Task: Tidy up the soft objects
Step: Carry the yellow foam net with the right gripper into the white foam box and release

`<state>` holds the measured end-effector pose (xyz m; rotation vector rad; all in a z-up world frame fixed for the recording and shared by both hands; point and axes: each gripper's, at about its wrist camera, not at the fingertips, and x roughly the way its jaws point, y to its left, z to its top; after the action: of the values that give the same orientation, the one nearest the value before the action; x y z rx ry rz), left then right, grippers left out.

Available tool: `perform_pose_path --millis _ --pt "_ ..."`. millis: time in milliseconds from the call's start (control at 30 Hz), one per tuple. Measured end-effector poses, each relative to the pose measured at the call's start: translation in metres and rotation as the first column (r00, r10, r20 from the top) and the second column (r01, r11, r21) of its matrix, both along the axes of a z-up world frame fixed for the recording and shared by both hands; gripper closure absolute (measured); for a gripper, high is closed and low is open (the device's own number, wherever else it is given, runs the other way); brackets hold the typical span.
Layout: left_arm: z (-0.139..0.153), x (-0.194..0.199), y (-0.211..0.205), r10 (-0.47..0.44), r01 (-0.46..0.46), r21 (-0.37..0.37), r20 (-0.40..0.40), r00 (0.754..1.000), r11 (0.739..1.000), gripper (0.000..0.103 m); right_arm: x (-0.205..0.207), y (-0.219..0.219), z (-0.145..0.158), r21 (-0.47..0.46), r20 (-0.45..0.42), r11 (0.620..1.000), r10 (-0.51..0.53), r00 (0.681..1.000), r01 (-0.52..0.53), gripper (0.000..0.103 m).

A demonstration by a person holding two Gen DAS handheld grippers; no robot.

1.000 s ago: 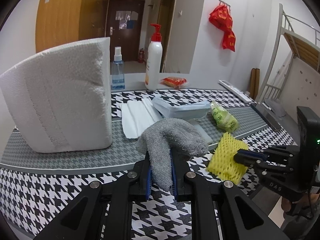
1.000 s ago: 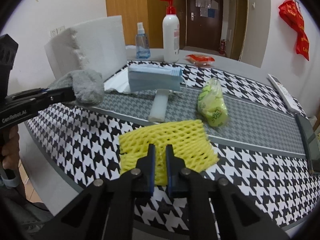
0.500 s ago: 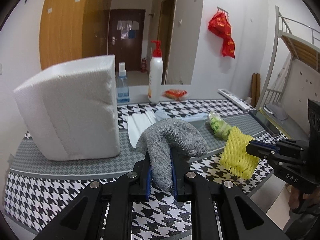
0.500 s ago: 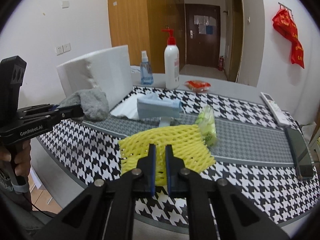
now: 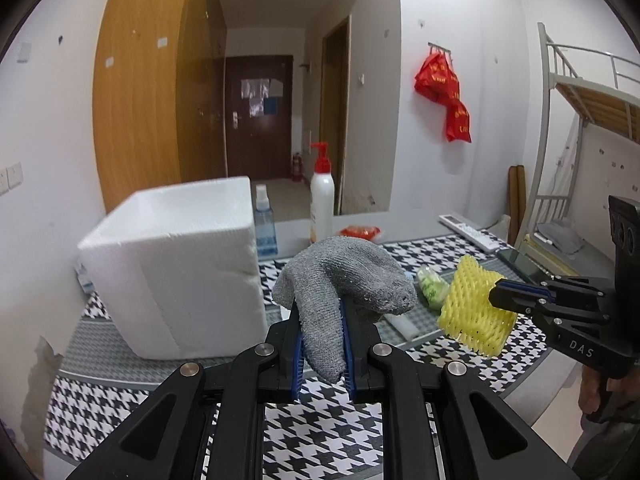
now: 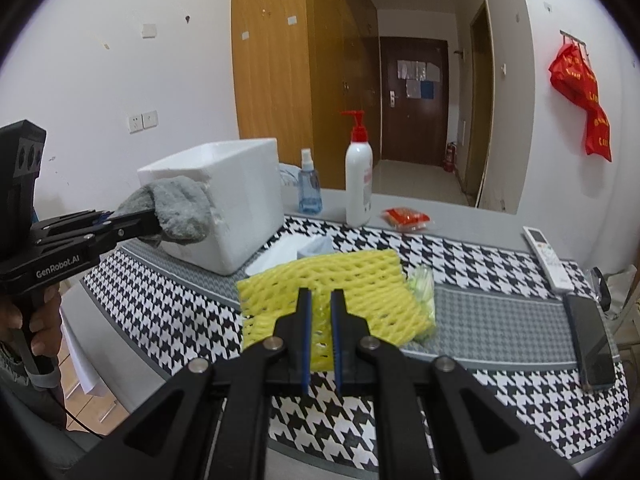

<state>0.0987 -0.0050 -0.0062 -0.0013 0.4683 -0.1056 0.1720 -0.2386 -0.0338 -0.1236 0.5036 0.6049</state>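
Left wrist view: the left claw (image 5: pixel 322 332) is clamped on one grey glove (image 5: pixel 340 280), held above the bench (image 5: pixel 120 396) beside one white foam box (image 5: pixel 176 264). At right, the right claw (image 5: pixel 500 296) pinches one yellow foam net (image 5: pixel 472 312).

Right wrist view: the right claw (image 6: pixel 320 336) is nearly together, gripping the foam net (image 6: pixel 328 280) clear of the bench (image 6: pixel 500 308). Two bottles stand behind: a spray bottle (image 6: pixel 309 188) and a pump bottle (image 6: pixel 358 176).

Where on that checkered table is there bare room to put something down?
The near houndstooth strip, in front of the foam box, is bare, as is the grey band between the green bag and the phone. The middle, behind the yellow foam net, is crowded.
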Motion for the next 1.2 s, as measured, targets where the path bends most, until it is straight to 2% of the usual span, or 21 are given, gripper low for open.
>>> perform_pose_path --millis 600,1200 --pt "0.040 -0.022 0.010 0.074 -0.080 0.047 0.123 0.990 0.996 0.086 0.000 0.006 0.032 0.055 0.070 0.997 0.043 0.997 -0.047 0.092" --pt "0.064 -0.020 0.040 0.188 -0.203 0.070 0.180 0.966 0.977 0.086 0.011 0.034 0.060 0.076 0.110 0.990 0.110 0.988 -0.119 0.092"
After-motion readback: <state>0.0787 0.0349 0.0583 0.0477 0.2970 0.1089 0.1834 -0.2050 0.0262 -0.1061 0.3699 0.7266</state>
